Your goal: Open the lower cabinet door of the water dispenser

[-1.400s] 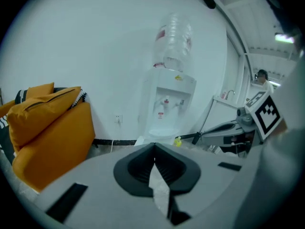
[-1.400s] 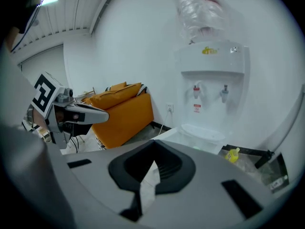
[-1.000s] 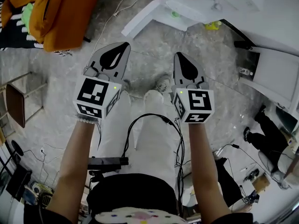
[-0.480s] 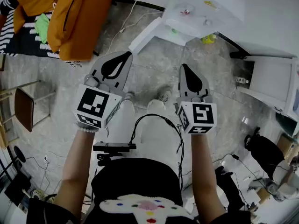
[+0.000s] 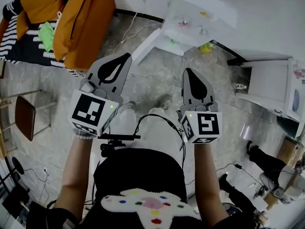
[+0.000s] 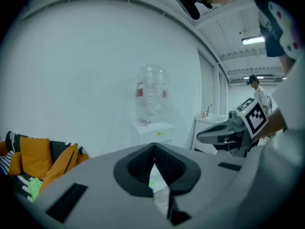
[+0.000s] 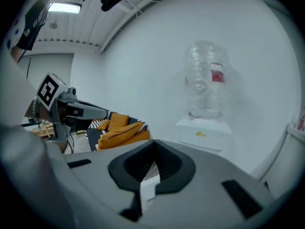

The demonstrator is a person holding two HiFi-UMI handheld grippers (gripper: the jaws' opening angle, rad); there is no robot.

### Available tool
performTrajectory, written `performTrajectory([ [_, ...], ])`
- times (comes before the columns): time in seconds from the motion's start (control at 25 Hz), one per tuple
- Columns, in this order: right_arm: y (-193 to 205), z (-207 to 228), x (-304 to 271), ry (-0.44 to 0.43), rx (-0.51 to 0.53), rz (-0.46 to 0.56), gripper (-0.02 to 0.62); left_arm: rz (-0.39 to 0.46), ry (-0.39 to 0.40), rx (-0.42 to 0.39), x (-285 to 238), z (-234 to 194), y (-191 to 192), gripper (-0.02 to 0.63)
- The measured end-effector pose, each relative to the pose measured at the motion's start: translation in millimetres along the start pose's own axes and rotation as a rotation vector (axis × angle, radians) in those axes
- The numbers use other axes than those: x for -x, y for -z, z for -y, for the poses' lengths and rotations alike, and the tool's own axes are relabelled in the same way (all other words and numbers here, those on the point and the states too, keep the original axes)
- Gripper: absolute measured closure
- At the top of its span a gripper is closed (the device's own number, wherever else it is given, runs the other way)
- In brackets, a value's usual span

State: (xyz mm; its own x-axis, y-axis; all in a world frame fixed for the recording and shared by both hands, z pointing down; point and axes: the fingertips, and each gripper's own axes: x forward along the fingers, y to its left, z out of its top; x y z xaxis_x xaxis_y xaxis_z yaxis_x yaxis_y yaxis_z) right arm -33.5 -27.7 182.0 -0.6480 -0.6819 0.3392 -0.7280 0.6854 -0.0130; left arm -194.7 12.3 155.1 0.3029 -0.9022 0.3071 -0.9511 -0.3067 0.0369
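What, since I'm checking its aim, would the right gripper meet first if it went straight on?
Likely the dispenser, low down near its door. The right gripper, jaws shut, points that way, with only floor between. Depth is unclear, so the door's edge could come first.

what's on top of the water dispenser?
A clear bottle with a red label stands on the white water dispenser. Where its lower end seats in the top is too blurred to see, and so is any water level.
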Motion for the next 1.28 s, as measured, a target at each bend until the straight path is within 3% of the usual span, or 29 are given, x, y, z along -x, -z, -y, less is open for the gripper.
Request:
performTrajectory([
  [0.24,-31,-11,14,0.01,0.02,0.047,0.591,0.056,-0.007,-0.026,20,-4,-28,0.594],
  [0.44,-47,-24,27,0.013,0.027,0.083,0.591,0.05,-0.007,-0.019,40,-6,-30,0.594],
  [0.92,-55,-36,48,0.049,0.026,0.059,0.591,0.095,0.009,-0.028,63,-4,-44,0.594],
  [1.28,-59,-39,55,0.065,0.036,0.08,0.591,0.081,0.057,-0.048,64,7,-39,0.594],
])
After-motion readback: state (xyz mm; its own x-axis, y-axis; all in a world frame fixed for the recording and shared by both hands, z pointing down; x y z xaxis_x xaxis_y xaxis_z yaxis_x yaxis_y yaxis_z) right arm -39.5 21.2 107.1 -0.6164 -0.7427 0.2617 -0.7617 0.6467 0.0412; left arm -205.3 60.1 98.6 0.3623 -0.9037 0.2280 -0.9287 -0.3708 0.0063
